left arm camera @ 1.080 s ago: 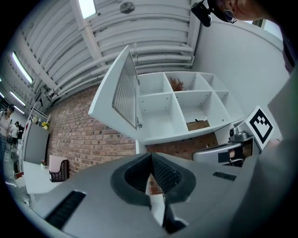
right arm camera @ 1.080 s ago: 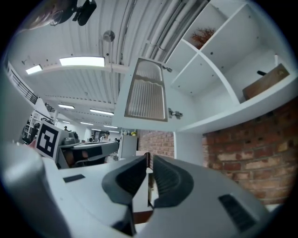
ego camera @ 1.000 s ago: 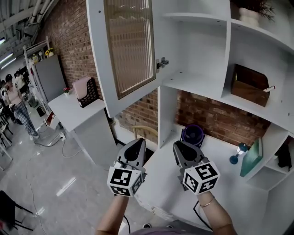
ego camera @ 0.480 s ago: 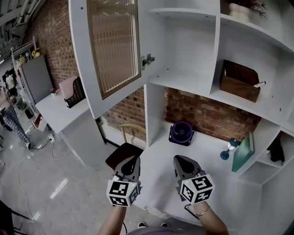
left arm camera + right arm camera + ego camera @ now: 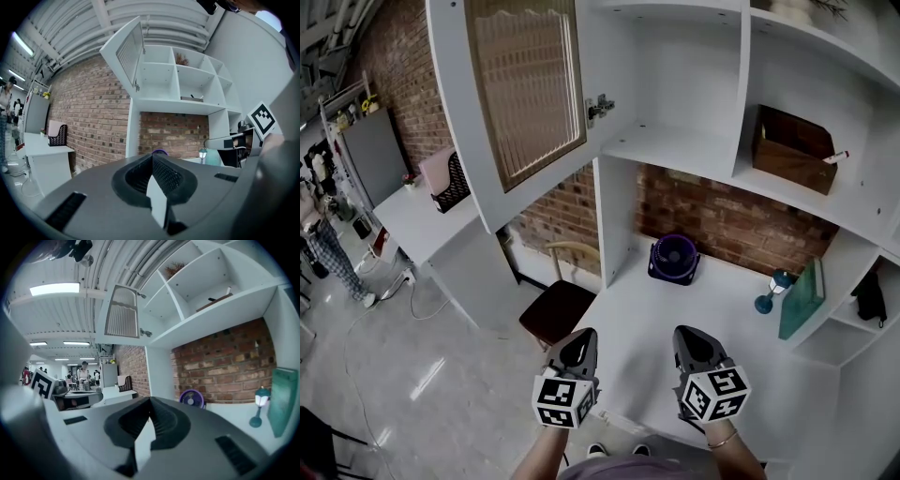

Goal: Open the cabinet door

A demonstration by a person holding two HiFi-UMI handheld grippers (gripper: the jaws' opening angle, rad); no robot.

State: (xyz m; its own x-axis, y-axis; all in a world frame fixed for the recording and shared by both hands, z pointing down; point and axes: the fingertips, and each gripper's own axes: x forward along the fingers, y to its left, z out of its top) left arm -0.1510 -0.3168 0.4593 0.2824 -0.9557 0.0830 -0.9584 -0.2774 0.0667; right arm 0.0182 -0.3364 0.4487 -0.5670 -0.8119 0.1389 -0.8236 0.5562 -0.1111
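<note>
- The door [image 5: 520, 94] stands open. It is swung out to the left of the cabinet [image 5: 675, 141], with the hinge [image 5: 600, 108] at its right edge and its ribbed panel facing out.
- The left tongs [image 5: 579, 337] are pressed together with nothing between them. They are held low by the near left corner of the desk [image 5: 647, 309], well below the door and apart from it.
- The right tongs [image 5: 687, 336] are also pressed together and hold nothing. They sit just beside the left pair, over the desk's near edge.
- Both pairs point about level toward the brick wall [image 5: 731, 225] at the back of the desk.
- A purple fan [image 5: 675, 258] stands at the back of the desk against the wall.
- Right of the fan is a small blue lamp [image 5: 766, 292], and next to that a green board [image 5: 802, 298] stands on edge by the shelf side.
- A wooden box [image 5: 792, 150] sits in the cabinet bay to the right of the opened one.
- A chair [image 5: 558, 307] stands left of the desk, below the door.
</note>
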